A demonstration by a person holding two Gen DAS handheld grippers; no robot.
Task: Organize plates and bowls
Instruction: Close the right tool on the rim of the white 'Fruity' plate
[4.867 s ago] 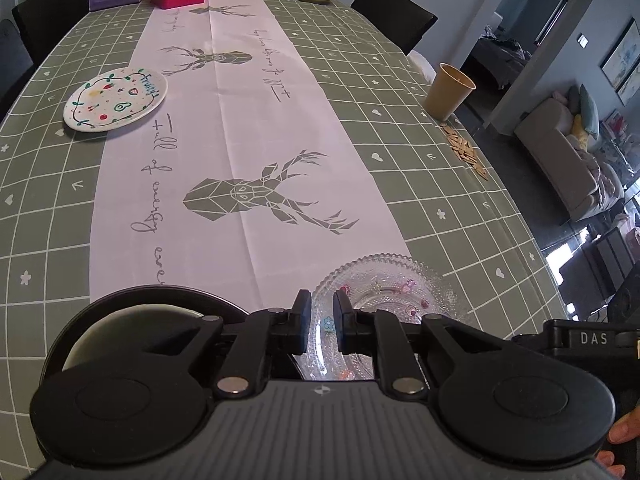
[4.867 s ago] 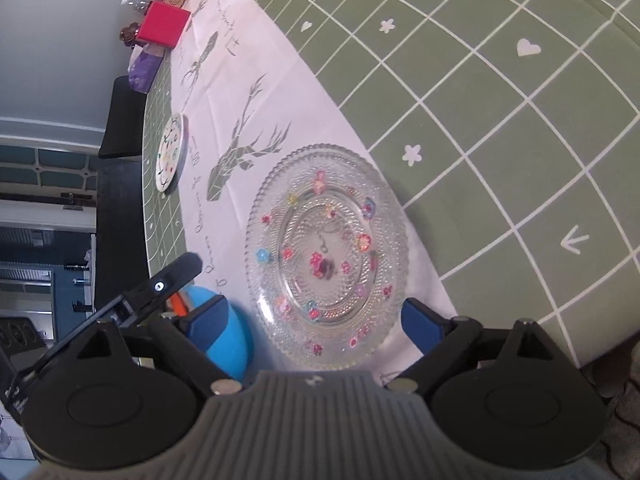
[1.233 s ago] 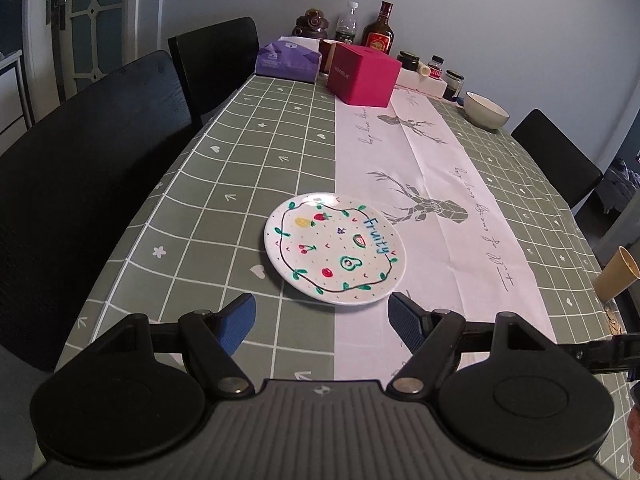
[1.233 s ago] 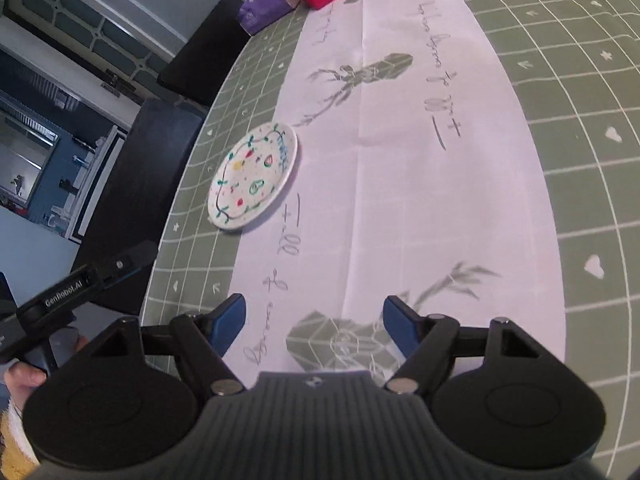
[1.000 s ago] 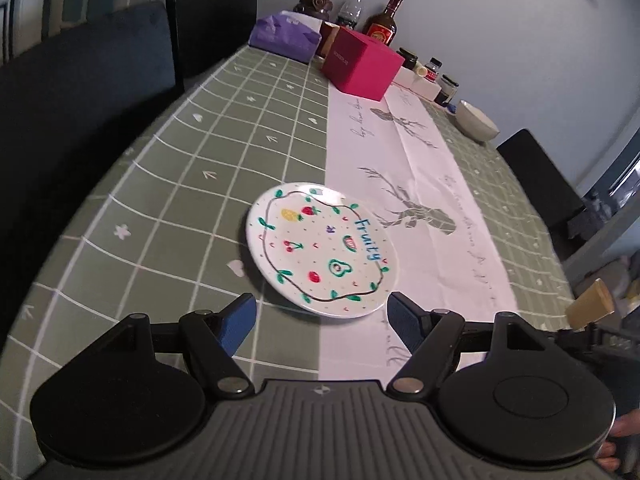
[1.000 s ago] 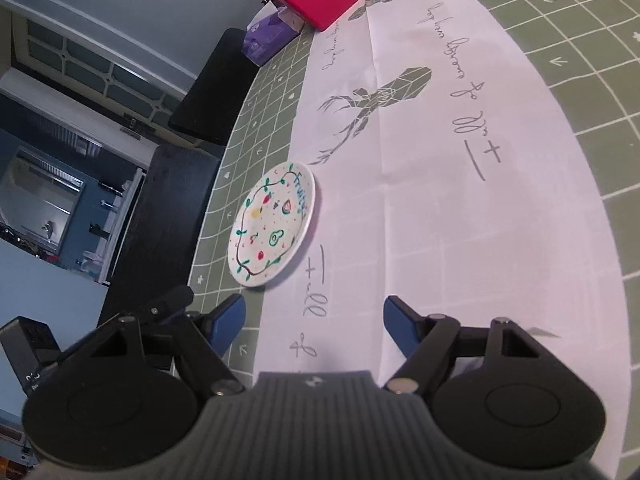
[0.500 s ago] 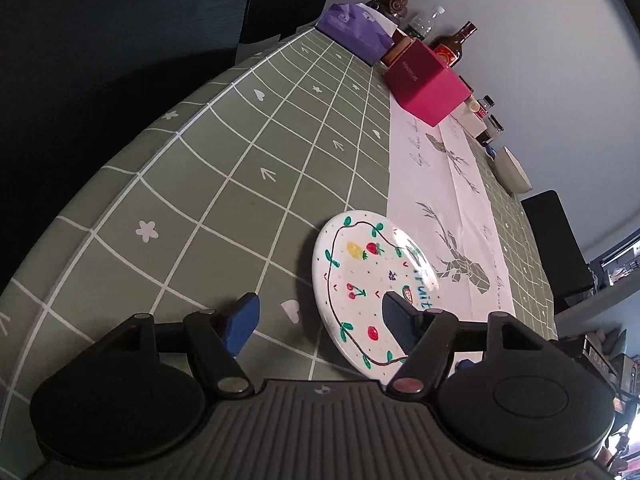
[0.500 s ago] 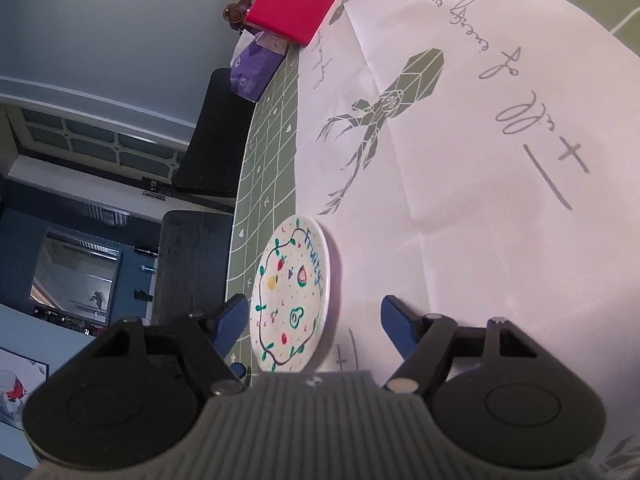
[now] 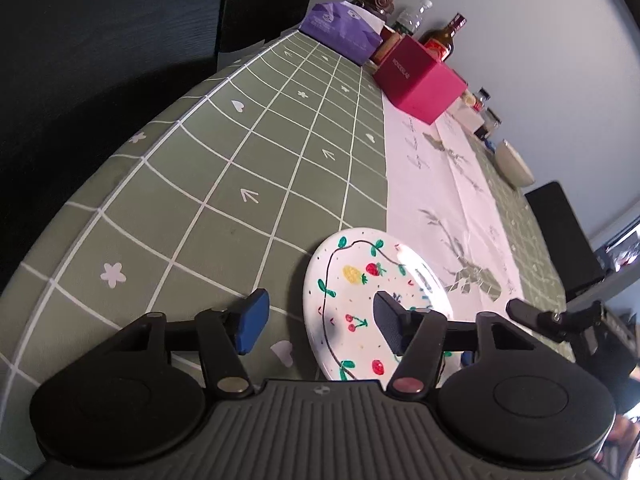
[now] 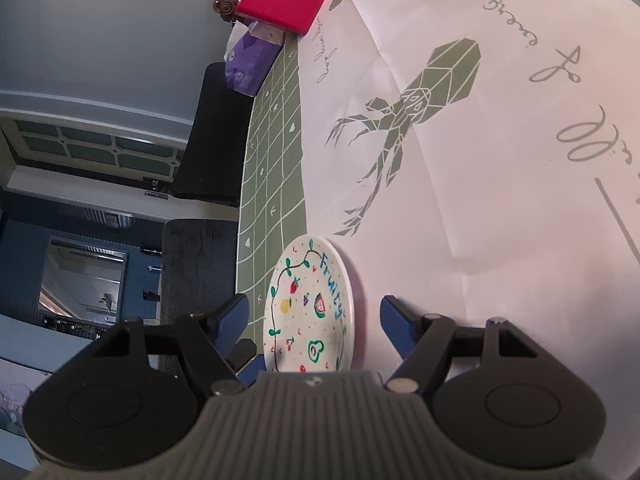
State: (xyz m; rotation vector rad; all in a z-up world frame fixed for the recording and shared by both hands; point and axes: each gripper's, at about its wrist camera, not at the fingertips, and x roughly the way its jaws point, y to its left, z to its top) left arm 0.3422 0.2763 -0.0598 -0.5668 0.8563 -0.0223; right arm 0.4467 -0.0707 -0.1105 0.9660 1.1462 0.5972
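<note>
White fruit plate [image 9: 360,280] sits lower centre in both views, flat on the table [image 9: 224,184], straddling the green cloth and white runner. Left gripper [image 9: 320,322] is closing — plate's near rim between its fingers, no pad pressing. Right gripper [image 10: 314,322] is spread wide, plate between, untouched. Bare cloth left; pink box [image 9: 420,78] far, upper frame.
</note>
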